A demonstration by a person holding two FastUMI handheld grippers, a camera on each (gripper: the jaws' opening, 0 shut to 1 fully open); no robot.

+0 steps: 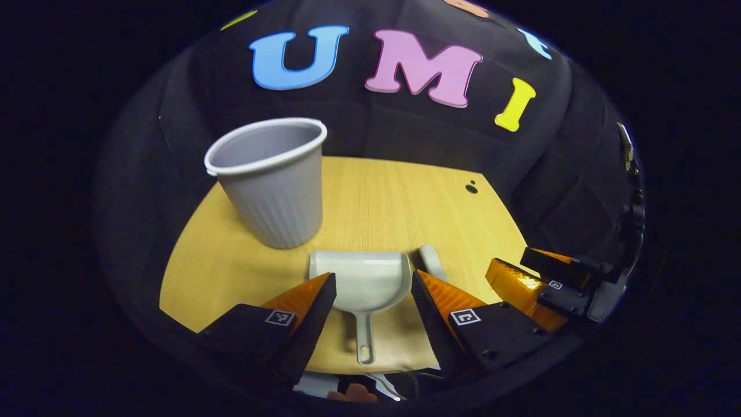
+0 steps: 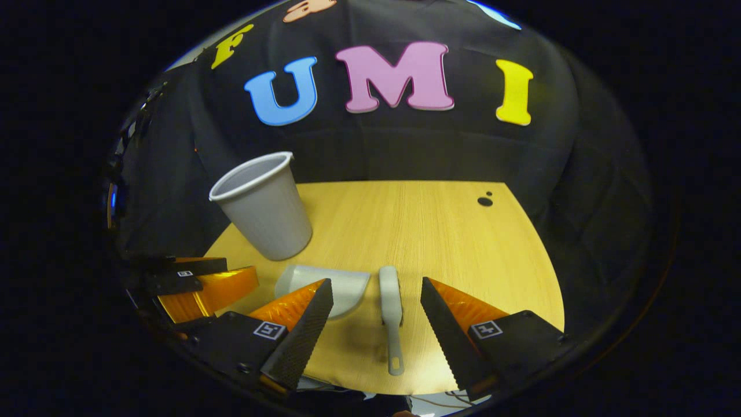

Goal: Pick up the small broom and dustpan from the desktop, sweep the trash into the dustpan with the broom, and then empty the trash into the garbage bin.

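The bin [image 1: 272, 179] is pale grey with fine vertical ribbing on its lower wall and a lighter rim. The dustpan [image 1: 362, 284] and broom [image 2: 391, 307] are a plain light grey. The desktop [image 2: 417, 231] is light yellowish wood grain with two small black spots [image 2: 485, 201].

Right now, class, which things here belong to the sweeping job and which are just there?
Job: dustpan, broom, garbage bin, dark specks of trash.
Just there: wooden desktop, black cloth wall.

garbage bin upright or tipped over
Upright: the garbage bin stands on its base on the desktop, open rim facing up.
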